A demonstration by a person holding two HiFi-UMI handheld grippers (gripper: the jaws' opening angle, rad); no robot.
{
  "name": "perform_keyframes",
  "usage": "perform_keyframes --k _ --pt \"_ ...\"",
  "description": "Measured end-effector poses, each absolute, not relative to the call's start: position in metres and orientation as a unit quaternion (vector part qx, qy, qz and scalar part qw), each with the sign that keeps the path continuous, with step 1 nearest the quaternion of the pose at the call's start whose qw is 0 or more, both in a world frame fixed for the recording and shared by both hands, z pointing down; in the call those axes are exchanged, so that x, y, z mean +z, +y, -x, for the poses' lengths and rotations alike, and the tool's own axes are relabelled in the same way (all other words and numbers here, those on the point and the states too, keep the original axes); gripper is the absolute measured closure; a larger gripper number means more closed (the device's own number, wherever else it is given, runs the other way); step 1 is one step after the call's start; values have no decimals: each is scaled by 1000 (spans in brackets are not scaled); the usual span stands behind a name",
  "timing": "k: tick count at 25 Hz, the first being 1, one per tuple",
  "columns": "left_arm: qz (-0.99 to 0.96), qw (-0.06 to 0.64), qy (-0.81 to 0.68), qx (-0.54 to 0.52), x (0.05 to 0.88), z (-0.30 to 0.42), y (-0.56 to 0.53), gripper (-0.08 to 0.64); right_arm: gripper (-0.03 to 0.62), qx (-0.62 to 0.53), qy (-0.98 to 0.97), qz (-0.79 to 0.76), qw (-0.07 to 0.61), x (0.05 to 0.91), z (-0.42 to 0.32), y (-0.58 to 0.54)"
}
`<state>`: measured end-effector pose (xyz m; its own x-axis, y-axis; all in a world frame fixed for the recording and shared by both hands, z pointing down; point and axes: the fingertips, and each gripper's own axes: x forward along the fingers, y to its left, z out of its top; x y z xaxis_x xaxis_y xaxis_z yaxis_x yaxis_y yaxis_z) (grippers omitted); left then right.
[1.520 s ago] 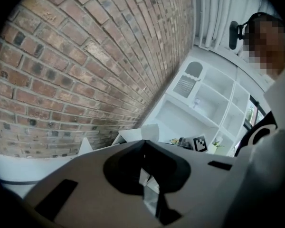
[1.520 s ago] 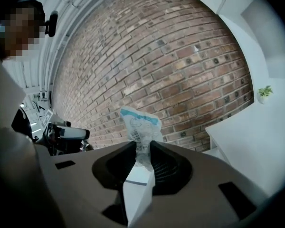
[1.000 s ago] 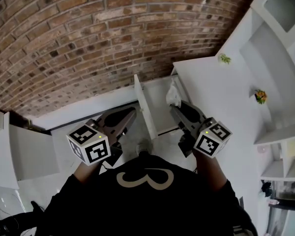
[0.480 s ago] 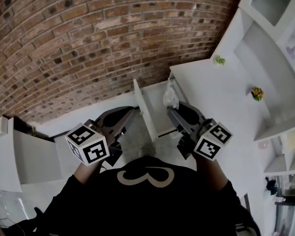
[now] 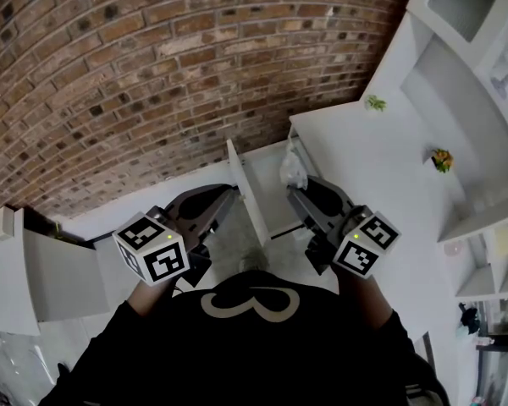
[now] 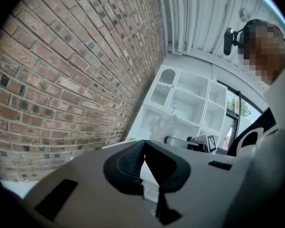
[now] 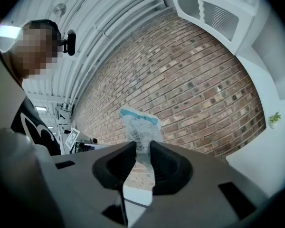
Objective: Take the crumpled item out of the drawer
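While the left claw (image 6: 143, 145) sits shut, empty, the right claw (image 7: 142, 146) pinches the crumpled wrapper (image 7: 139, 123) by the drawer (image 5: 247, 194).

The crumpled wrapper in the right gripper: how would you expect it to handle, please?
Probably light and floppy: the wrapper is thin, creased film pinched in the right gripper. Possibly slippery: glossy plastic held only by its lower end.

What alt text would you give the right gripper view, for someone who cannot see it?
The right gripper is shut on a crumpled clear wrapper with blue print, holding it up in front of a brick wall. A white counter with a small green plant lies at the right, and a person in a dark top is at the left edge.
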<state>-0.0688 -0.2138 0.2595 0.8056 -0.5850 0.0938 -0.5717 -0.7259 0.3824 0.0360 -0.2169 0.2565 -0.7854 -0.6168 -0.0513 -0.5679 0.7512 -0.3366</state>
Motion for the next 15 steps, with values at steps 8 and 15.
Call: perform_keyframes --k 8,15 --pt "-929 205 -307 -17 264 61 -226 557 492 -156 931 322 76 261 -42 -227" --pt "-928 207 -310 -18 262 57 -240 557 492 -155 931 322 75 257 -50 -240"
